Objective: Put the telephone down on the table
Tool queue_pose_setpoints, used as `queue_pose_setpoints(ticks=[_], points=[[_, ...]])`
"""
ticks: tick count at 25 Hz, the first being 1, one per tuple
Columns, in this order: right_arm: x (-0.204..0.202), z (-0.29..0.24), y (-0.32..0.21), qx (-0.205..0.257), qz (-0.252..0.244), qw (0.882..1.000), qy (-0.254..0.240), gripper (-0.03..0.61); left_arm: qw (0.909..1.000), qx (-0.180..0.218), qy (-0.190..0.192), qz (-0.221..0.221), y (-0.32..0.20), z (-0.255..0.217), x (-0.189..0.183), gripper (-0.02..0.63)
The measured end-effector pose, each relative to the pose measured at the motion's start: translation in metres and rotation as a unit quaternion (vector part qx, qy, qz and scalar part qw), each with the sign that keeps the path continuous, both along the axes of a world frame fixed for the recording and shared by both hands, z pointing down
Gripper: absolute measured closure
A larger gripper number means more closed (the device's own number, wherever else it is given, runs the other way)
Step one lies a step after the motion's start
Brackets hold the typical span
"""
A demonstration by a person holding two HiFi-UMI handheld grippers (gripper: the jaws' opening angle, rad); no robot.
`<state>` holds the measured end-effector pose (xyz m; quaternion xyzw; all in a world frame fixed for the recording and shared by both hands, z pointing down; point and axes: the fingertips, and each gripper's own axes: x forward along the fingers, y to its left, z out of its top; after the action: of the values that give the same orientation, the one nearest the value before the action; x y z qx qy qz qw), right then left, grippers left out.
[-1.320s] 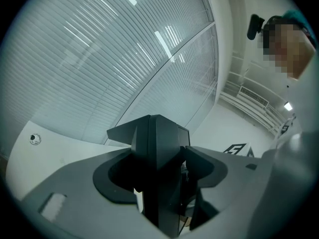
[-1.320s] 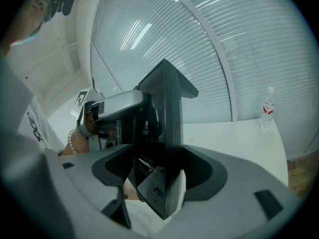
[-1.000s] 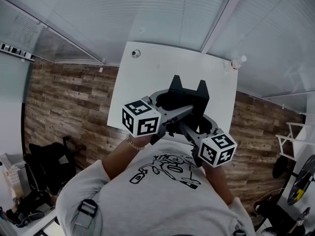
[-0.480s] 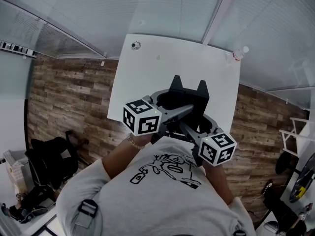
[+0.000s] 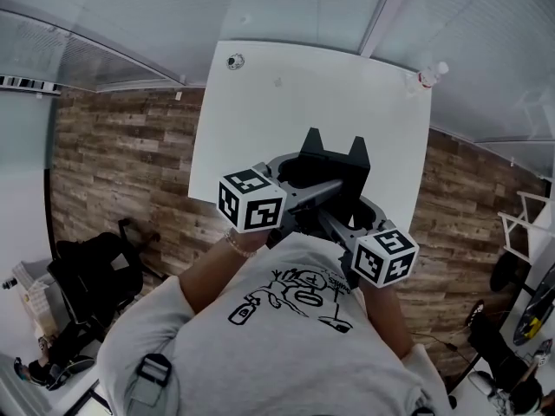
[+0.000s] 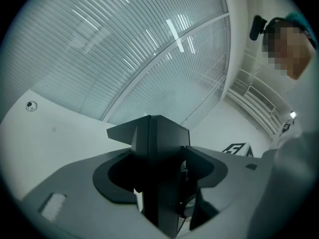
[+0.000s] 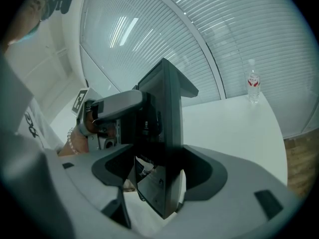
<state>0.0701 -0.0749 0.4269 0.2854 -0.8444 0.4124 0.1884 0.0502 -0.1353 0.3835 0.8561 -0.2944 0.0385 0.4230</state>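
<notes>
Both the left gripper (image 6: 160, 185) and the right gripper (image 7: 158, 183) are clamped on the black telephone (image 5: 333, 165), which they hold upright over the near half of the white tabletop (image 5: 251, 111). Best lower the 2 together and level, so the base lands flat, and release only once it rests. The bottle (image 5: 431, 74) at the far corner is well apart.

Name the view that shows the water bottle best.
Right gripper view: the water bottle stands upright at the far edge of the table, red label visible. Head view shows it tiny at a corner; left gripper view misses it.
</notes>
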Motion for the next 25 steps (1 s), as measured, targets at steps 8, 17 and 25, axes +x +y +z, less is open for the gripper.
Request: queue_pose_setpoints(ticks=[8,17,25], points=[[0.0,0.026,-0.008,-0.017,0.007,1.0,0.009,0.301,0.9997,-0.022,0.008,0.011,-0.01,0.029,0.001,0.316],[-0.002,0.052,-0.016,-0.024,0.007,1.0,0.015,0.301,0.9994,-0.029,0.013,0.012,-0.018,0.056,-0.002,0.316],[-0.004,0.072,-0.022,-0.03,0.013,0.999,0.018,0.301,0.9991,-0.035,0.016,0.02,-0.024,0.077,-0.003,0.316]])
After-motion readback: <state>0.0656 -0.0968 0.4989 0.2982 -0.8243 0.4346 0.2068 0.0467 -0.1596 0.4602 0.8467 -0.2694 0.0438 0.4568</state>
